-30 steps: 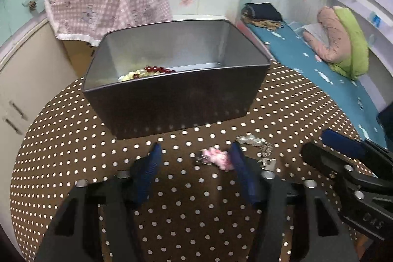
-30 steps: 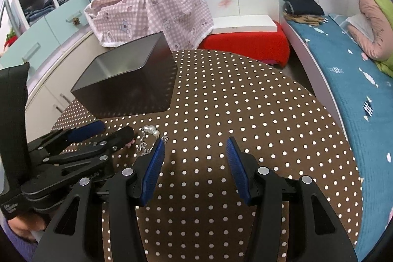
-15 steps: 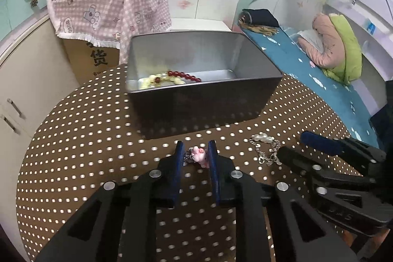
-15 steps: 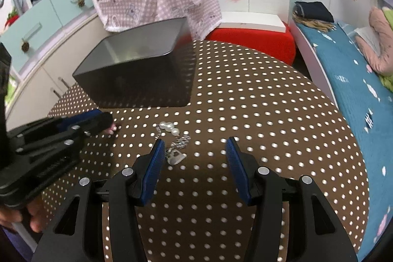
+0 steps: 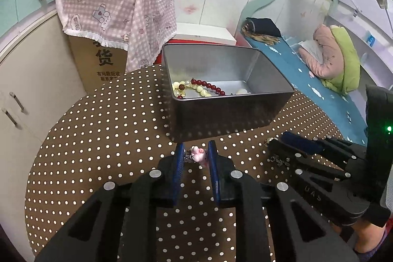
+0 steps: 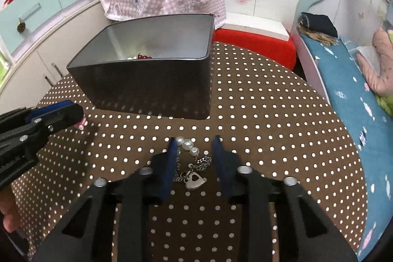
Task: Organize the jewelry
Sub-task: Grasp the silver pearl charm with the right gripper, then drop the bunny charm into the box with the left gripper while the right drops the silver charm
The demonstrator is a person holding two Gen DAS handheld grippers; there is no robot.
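Note:
A grey metal tin point(image 5: 228, 114) stands on the dotted brown table point(image 5: 98, 139) and holds red and pale bead bracelets point(image 5: 196, 87). My left gripper point(image 5: 196, 155) is shut on a small pink charm point(image 5: 199, 156) just in front of the tin. In the right wrist view the tin point(image 6: 157, 87) stands ahead. A pearl and chain bracelet with a heart tag point(image 6: 192, 163) lies on the table between the fingers of my right gripper point(image 6: 195, 155), which is partly closed around it and not touching it.
A cardboard box under a pink checked cloth point(image 5: 115, 11) stands behind the table. A red-and-white stool point(image 6: 255, 41) is beyond the far edge. A bed with a blue sheet point(image 6: 348, 80) runs along the right. Cabinets point(image 5: 19, 95) are at the left.
My left gripper closed on the pink charm. My right gripper moved left over the pearl bracelet and narrowed around it.

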